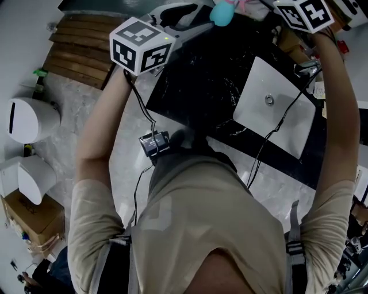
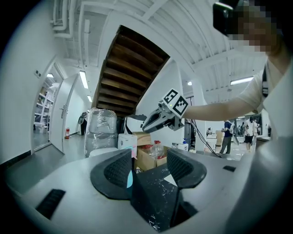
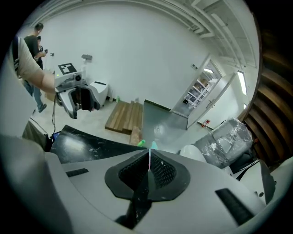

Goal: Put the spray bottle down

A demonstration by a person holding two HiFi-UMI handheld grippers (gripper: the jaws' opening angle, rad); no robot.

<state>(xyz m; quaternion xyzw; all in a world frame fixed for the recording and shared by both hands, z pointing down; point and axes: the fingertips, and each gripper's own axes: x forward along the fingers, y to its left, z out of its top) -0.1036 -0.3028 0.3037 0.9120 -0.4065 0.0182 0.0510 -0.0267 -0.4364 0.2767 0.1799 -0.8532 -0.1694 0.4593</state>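
Observation:
At the top edge of the head view a teal and pink object, apparently the spray bottle (image 1: pixel 222 12), sits at the far side of the black counter (image 1: pixel 195 92). My left gripper (image 1: pixel 198 17) reaches toward it; its jaws are open with only counter between them (image 2: pixel 149 170). A teal sliver (image 2: pixel 130 176) shows beside its left pad. Of my right gripper only the marker cube (image 1: pixel 303 14) shows in the head view. In its own view, my right gripper (image 3: pixel 149 171) is shut, with a thin pink line in the slit and teal and green tips (image 3: pixel 153 146) just beyond.
A white sink basin (image 1: pixel 276 106) with a faucet (image 1: pixel 307 69) is set in the counter, and a cable runs across it. A wooden pallet (image 1: pixel 80 57), white bins (image 1: pixel 29 120) and a cardboard box (image 1: pixel 31 218) stand on the floor at the left.

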